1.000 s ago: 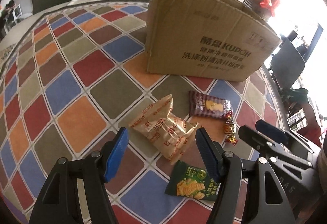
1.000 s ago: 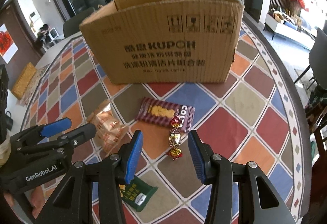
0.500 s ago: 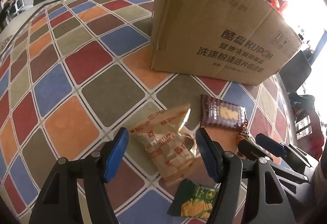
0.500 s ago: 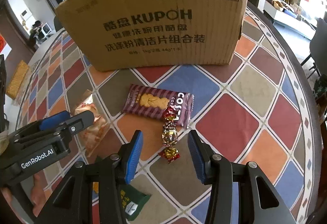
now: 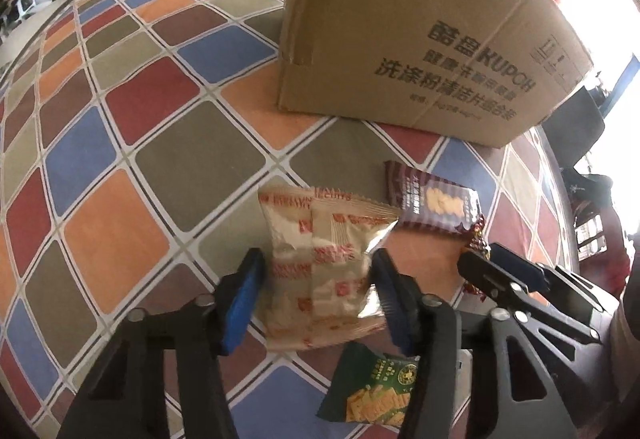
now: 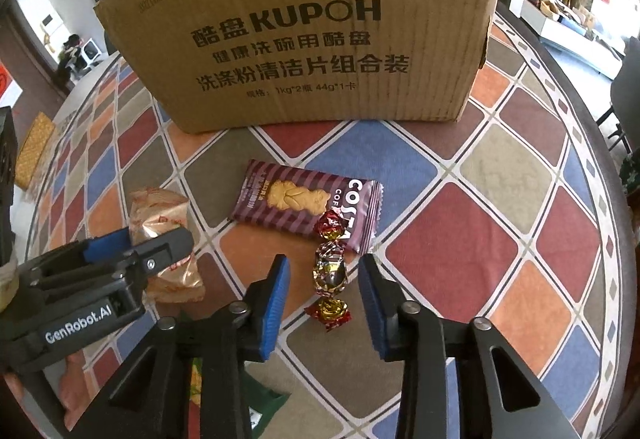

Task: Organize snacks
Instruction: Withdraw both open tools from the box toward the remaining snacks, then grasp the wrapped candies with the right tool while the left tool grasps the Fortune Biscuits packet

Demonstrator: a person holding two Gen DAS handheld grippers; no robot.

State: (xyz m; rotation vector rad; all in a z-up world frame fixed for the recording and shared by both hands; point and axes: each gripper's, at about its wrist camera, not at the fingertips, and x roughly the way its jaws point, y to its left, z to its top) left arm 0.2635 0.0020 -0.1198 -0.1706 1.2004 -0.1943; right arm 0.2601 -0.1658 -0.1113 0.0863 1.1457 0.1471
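The left gripper [image 5: 314, 291] has its blue ribbed pads spread wide on both sides of a crinkled beige snack bag [image 5: 324, 263] with red print, which lies flat on the checkered tablecloth [image 5: 100, 159] (I cannot tell if the pads touch the foil). The right gripper [image 6: 322, 297] is also wide apart, around a string of shiny red and gold wrapped candies [image 6: 330, 271] whose far end lies over a striped purple biscuit packet [image 6: 296, 203]. A green cracker packet [image 5: 372, 391] lies near the left gripper, and a corrugated cardboard box [image 6: 304, 31] stands behind all the snacks.
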